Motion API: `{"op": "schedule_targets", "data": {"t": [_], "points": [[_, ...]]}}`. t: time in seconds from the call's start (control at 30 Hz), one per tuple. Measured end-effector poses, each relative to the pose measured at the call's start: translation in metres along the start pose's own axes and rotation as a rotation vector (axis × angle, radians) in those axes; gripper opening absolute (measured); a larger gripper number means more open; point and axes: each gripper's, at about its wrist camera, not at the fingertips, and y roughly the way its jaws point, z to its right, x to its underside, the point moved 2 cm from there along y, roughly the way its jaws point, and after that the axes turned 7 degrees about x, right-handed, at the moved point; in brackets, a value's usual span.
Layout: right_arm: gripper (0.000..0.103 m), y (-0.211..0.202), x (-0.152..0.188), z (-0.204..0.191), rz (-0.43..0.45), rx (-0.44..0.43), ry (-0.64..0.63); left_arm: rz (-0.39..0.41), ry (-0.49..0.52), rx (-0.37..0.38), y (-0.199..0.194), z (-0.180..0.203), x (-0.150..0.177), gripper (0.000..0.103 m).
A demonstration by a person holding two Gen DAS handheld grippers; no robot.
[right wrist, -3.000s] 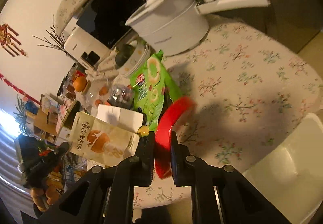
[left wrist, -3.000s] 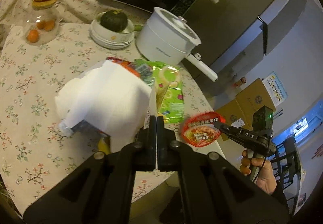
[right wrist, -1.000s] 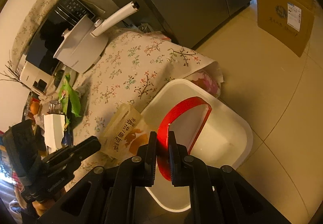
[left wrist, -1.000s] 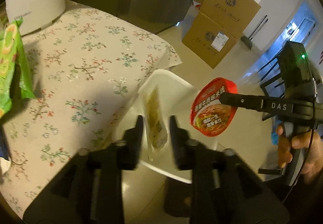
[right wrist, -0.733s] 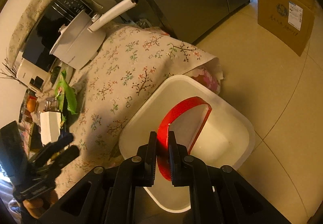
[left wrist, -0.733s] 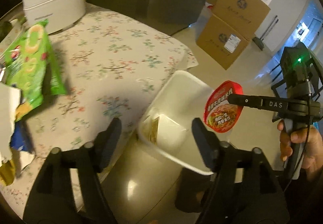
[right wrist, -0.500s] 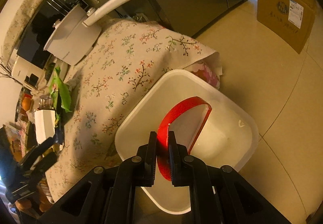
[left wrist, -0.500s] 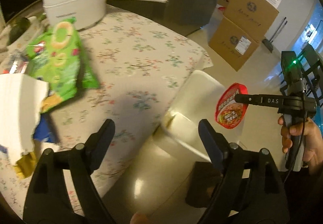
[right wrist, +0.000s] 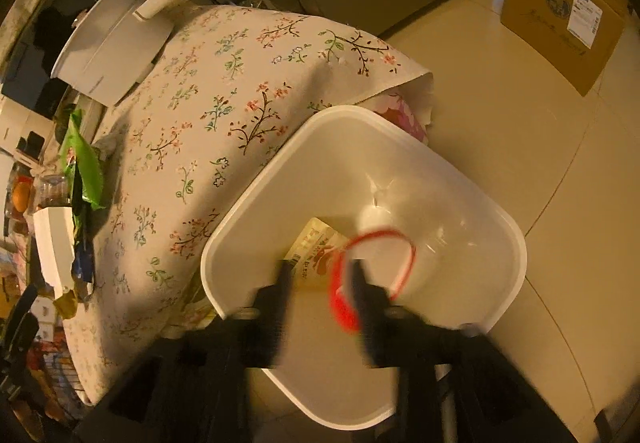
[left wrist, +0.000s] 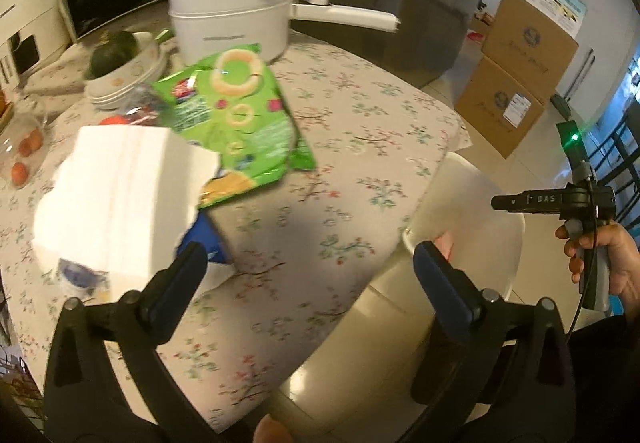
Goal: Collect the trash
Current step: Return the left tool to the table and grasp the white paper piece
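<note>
The red-rimmed noodle cup [right wrist: 374, 263] is in the white bin [right wrist: 472, 203], blurred, its mouth tipped up toward my right hand-held gripper [right wrist: 320, 275]. Under it lies the beige snack packet [right wrist: 316, 247], flat, long side running toward the bin's counter-side wall. The bin sits on the floor tight against the counter [left wrist: 360, 131] edge, with bare floor tiles on its far side. My right jaws have just been opening and stand parted, blurred; the cup's rim shows between them, no pad clamping it. My left hand-held gripper [left wrist: 308, 267] hangs over the counter edge beside the bin, jaws just opened wide, nothing between them. Beyond it lie the green snack bag [left wrist: 240, 115] and white box [left wrist: 120, 195].
</note>
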Motion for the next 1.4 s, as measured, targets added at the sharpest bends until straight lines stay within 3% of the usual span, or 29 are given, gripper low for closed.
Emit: {"op": "schedule_targets", "data": {"t": [0.43, 0.9, 1.0, 1.2, 1.33, 1.4], "points": [[0.072, -0.044, -0.003, -0.051, 0.131, -0.043, -0.102, 0.084, -0.130, -0.066, -0.042, -0.067, 0.005, 0.102], [0.075, -0.059, 0.000, -0.132, 0.180, -0.108, -0.231, 0.069, -0.342, -0.135, -0.057, -0.161, 0.025, 0.102], [0.075, -0.058, 0.000, -0.147, 0.176, -0.122, -0.239, 0.058, -0.391, -0.123, -0.053, -0.181, 0.028, 0.102], [0.076, -0.054, 0.003, -0.168, 0.165, -0.132, -0.264, 0.100, -0.539, -0.029, -0.046, -0.218, 0.034, 0.102], [0.076, -0.050, 0.006, -0.175, 0.157, -0.130, -0.279, 0.109, -0.627, 0.017, -0.031, -0.236, 0.037, 0.094], [0.076, -0.048, 0.007, -0.177, 0.154, -0.129, -0.284, 0.099, -0.661, 0.028, -0.023, -0.243, 0.040, 0.085]]}}
